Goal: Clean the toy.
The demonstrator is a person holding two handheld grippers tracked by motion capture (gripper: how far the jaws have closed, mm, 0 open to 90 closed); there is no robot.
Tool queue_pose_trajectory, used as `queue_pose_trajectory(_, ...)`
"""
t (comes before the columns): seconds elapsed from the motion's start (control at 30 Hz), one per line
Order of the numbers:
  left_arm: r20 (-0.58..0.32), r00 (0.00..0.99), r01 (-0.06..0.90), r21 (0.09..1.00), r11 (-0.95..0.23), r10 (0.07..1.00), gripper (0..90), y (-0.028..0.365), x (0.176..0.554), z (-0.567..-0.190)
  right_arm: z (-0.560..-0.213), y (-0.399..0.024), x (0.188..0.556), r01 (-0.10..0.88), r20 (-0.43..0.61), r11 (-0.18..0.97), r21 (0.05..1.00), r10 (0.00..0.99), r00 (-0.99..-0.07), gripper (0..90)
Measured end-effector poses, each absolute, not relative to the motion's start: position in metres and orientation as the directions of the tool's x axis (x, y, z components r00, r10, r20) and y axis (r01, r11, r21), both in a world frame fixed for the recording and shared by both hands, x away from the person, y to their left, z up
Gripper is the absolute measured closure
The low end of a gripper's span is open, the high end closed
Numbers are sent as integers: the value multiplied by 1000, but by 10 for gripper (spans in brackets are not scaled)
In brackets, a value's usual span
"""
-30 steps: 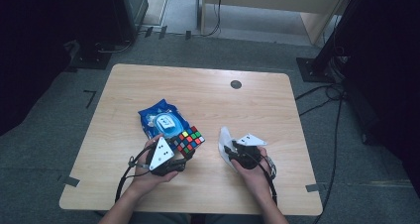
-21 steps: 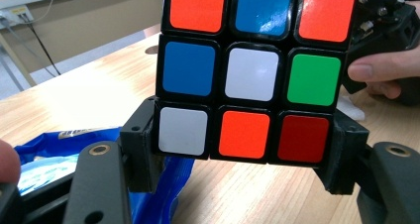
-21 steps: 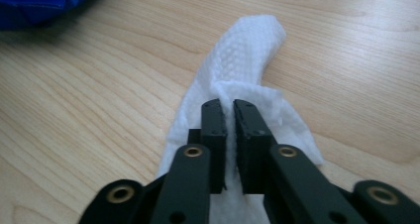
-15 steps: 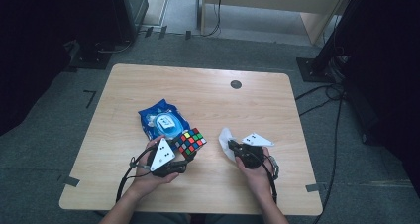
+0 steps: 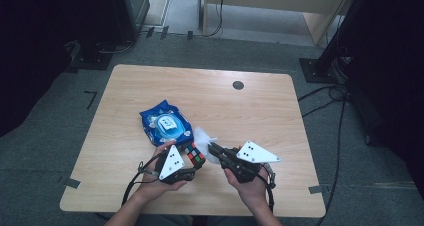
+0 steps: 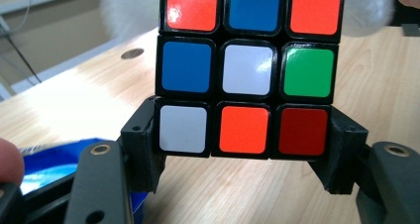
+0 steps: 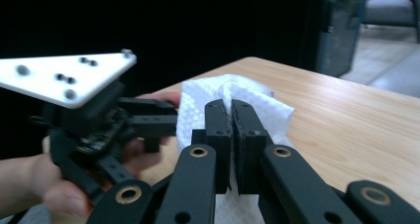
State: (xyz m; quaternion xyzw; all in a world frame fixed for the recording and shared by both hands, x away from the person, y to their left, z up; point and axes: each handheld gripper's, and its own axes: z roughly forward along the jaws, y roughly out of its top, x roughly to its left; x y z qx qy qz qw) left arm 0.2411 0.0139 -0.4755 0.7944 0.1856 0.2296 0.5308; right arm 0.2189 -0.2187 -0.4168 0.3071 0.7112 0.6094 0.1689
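High view. The left hand-held gripper point(image 5: 192, 162) holds a puzzle cube point(image 5: 195, 155) at the near centre of the wooden surface point(image 5: 260, 111), just near of a blue wipe packet point(image 5: 165, 126). The right hand-held gripper point(image 5: 214, 150) points left toward the cube, and a white wipe point(image 5: 204, 137) bunches at its tip, between the two tools. Risk: the wipe and cube are close together, so a fast approach can knock the cube sideways in its grip.

Left gripper view. The jaws stand moderately wide and clamp the puzzle cube point(image 6: 246, 70) by its lowest layer alone, one pad against each side. The upper two layers stand free above the pads. Risk: wiping pressure on those free layers can rotate them against the held layer, or lever the whole cube out of the shallow grip, dropping it onto the surface point(image 6: 89, 100). The corner of the blue wipe packet point(image 6: 54, 157) lies beneath the left jaw; a dropped cube may land on it and roll.

Right gripper view. The right hand-held gripper point(image 7: 231, 120) has just been closing and is now pressed fully together on a fold of the white wipe point(image 7: 247, 97). Only a narrow pinch of material sits between the pads; the rest hangs loose. Risk: friction while rubbing can pull the thin fold free, and hard black jaw tips, not wipe, would then contact the cube. The left hand-held gripper point(image 7: 148, 120) lies near at left, so a misjudged stroke can make the tools collide.
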Motion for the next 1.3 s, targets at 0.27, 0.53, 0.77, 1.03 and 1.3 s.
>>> queue_pose_trajectory(0.27, 168, 833, 35, 935, -353, 527, 343, 16, 239, -471, -428, -224, 229, 293, 177, 58, 954, 680, -711, 865)
queue_pose_trajectory(0.53, 165, 833, 41, 934, -355, 528, 343, 17, 241, -472, -445, -239, 243, 383, 217, 48, 922, 756, -617, 863)
queue_pose_trajectory(0.77, 167, 834, 37, 934, -355, 526, 343, 15, 239, -472, -422, -219, 223, 281, 172, 61, 958, 660, -731, 860)
queue_pose_trajectory(1.03, 166, 830, 33, 938, -345, 532, 343, 18, 239, -468, -434, -230, 235, 359, 222, 48, 932, 708, -670, 859)
queue_pose_trajectory(1.3, 134, 812, 60, 949, -310, 569, 343, 28, 246, -465, -464, -259, 255, 451, 216, 53, 891, 824, -524, 859)
